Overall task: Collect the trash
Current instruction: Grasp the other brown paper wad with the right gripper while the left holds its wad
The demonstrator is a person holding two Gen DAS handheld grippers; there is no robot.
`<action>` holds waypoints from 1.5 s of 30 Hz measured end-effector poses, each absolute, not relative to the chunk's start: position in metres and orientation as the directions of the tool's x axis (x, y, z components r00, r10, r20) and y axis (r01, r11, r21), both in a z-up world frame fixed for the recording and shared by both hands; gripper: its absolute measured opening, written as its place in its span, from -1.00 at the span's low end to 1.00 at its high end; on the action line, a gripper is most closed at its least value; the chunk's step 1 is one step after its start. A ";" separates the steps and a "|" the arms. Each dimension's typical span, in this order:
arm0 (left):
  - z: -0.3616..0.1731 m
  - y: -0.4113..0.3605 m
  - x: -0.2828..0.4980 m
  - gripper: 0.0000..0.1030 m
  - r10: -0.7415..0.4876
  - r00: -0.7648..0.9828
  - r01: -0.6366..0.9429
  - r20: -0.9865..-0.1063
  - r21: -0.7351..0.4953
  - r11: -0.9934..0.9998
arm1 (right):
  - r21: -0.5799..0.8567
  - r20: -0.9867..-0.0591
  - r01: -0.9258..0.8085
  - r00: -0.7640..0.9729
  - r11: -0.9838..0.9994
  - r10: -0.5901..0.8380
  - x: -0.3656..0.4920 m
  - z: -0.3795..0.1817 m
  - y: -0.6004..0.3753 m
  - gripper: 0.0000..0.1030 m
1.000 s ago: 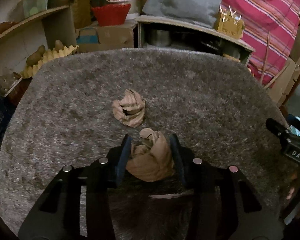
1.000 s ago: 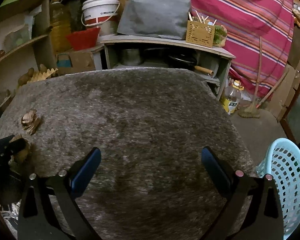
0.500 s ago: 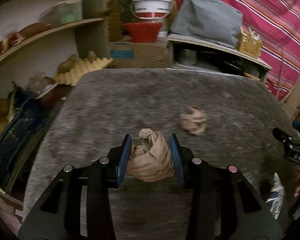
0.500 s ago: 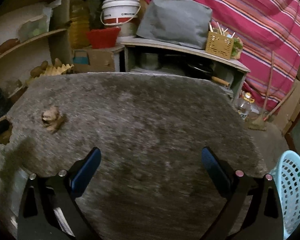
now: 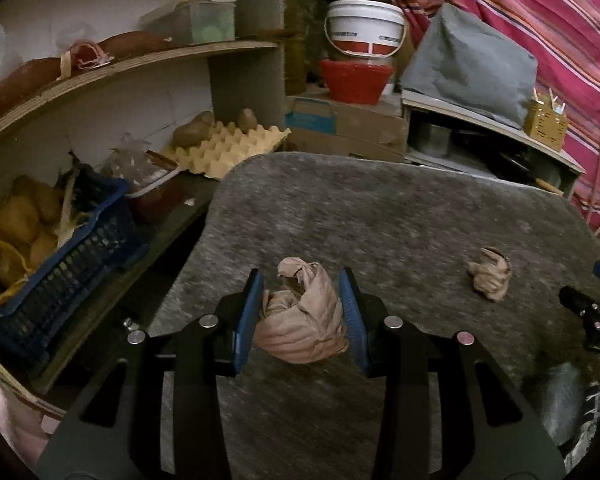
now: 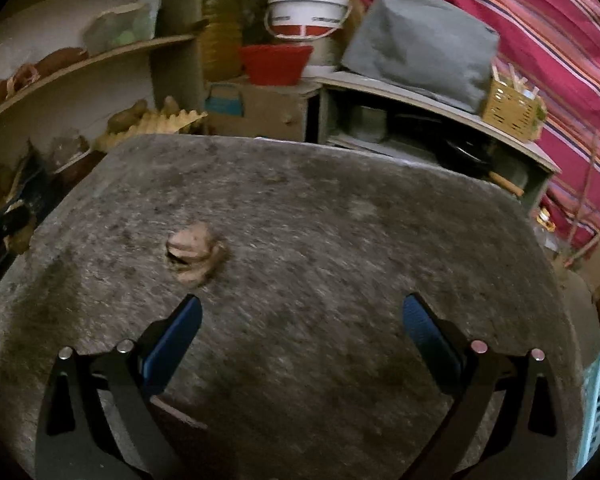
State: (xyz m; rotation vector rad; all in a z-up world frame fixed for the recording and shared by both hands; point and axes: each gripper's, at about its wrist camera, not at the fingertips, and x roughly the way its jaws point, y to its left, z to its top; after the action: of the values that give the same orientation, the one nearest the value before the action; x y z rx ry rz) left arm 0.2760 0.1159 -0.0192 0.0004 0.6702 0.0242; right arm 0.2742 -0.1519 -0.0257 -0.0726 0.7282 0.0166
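Your left claw (image 5: pixel 300 312) pinches one crumpled paper wad (image 5: pixel 300 320) clear of the grey surface (image 5: pixel 400 216) for binning (right claw (image 6: pixel 300 340) spread, empty), the second wad (image 6: pixel 194 250) lying ahead of it.

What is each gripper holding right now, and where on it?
The left gripper pinches a crumpled paper wad across its sides. The right gripper holds nothing.

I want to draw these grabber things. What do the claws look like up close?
Both look alike. The left claw and right claw each have two flat blue pads on black, angular arms with long cut-out slots. Round silver bolt heads sit at the joints. In the left view, the right claw's black edge shows white letters, only partly readable. No cables or sleeves show.
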 end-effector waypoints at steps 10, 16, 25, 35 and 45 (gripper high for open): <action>-0.019 0.135 0.285 -0.25 0.029 0.782 -0.048 -0.622 -0.013 0.999 | -0.162 -0.688 -0.112 0.725 0.980 -0.030 0.310 -0.036 -0.096 0.90; -0.020 0.144 0.287 -0.25 0.040 0.780 -0.062 -0.625 -0.013 0.998 | -0.183 -0.726 -0.140 0.687 0.973 -0.038 0.329 -0.042 -0.088 0.90; -0.021 0.153 0.290 -0.25 0.029 0.776 -0.073 -0.630 -0.044 0.996 | -0.133 -0.779 -0.210 0.626 0.969 0.028 0.346 -0.054 -0.082 0.47; -0.020 0.150 0.290 -0.25 0.024 0.778 -0.065 -0.628 -0.042 0.997 | -0.117 -0.781 -0.292 0.617 0.949 0.094 0.345 -0.056 -0.071 -0.06; -0.006 0.137 0.284 -0.25 0.014 0.795 -0.053 -0.607 -0.046 0.998 | -0.062 -0.718 -0.212 0.688 0.975 0.104 0.323 -0.029 -0.111 -0.06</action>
State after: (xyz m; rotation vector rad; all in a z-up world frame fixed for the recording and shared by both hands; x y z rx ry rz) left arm 0.2844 0.1372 -0.0059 -0.0613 0.6510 0.0360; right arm 0.3234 -0.1110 -0.0292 -0.1440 0.7934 0.1775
